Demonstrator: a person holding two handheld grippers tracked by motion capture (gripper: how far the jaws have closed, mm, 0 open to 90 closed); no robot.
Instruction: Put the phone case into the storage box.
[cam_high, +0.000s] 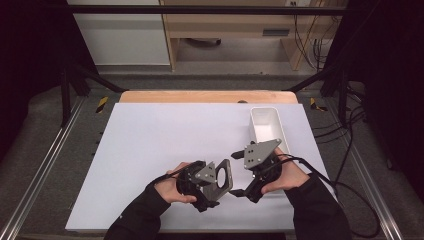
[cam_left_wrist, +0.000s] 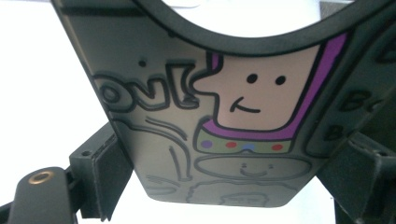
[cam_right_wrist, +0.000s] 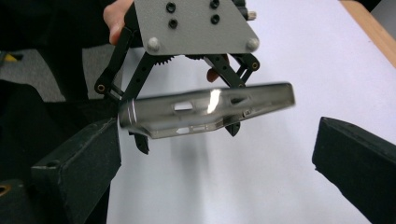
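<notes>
Left gripper (cam_right_wrist: 187, 116) pinching phone case (cam_right_wrist: 205, 109) beside white bin (cam_high: 267, 125); right gripper (cam_right_wrist: 215, 154) spread wide — align squarely before closing.

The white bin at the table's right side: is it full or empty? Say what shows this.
Empty. In the high view the white bin shows only its bare white floor and walls; nothing lies inside. Its near end is hidden behind the right gripper.

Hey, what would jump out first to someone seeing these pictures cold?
Probably the phone case, printed with a purple-edged cartoon smiley, clamped between the left gripper's jaws just above the white table. Facing it, the right gripper stands open with nothing between its jaws. A white bin sits near the table's far right.
</notes>
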